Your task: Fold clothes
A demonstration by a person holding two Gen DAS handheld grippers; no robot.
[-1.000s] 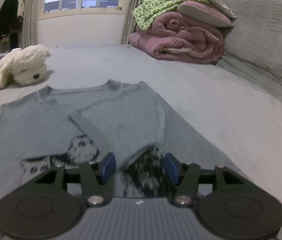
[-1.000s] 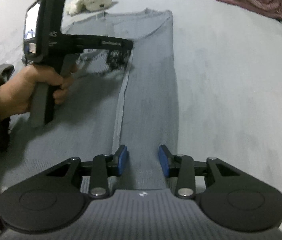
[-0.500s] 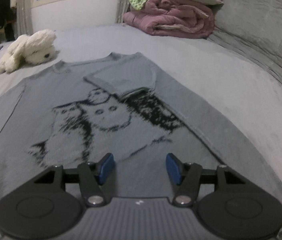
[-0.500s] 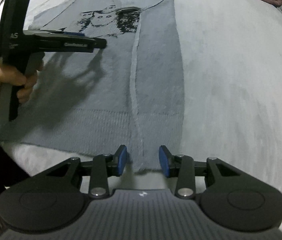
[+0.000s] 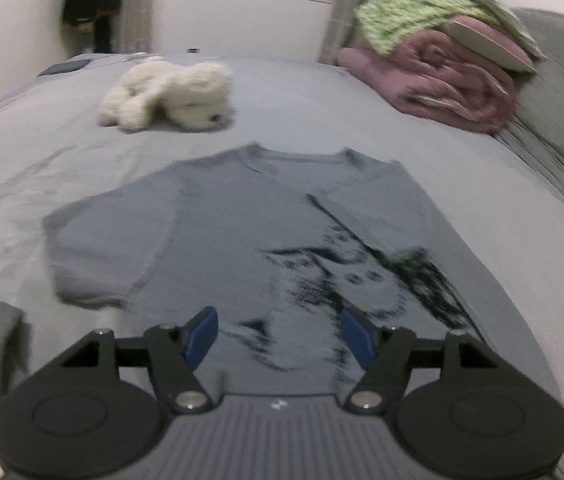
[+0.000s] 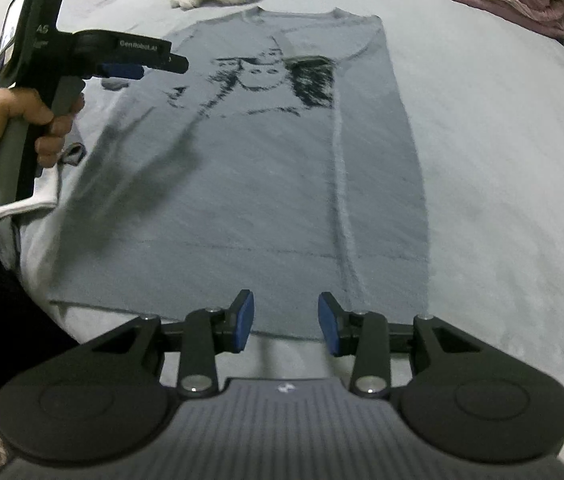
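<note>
A grey knit sweater (image 6: 266, 168) with a black-and-white animal print lies flat on the bed, collar toward the far end. Its right side and sleeve are folded inward, leaving a long straight fold line (image 6: 339, 184). The left sleeve (image 5: 98, 256) lies out to the side. My left gripper (image 5: 280, 338) hovers open above the printed chest, empty; in the right wrist view the left gripper (image 6: 142, 66) is held by a hand over the sweater's left edge. My right gripper (image 6: 285, 324) is open and empty just above the hem.
A white plush toy (image 5: 170, 94) lies beyond the collar. Folded pink and green bedding (image 5: 441, 68) is stacked at the far right by a grey headboard (image 5: 557, 80). Other cloth (image 6: 22, 200) sits at the bed's left edge. Grey bed sheet (image 6: 501, 160) surrounds the sweater.
Both grippers have pulled back from the folded right side. The left gripper swung left and rose, so the left sleeve is now in its view. The right gripper backed to the hem.
</note>
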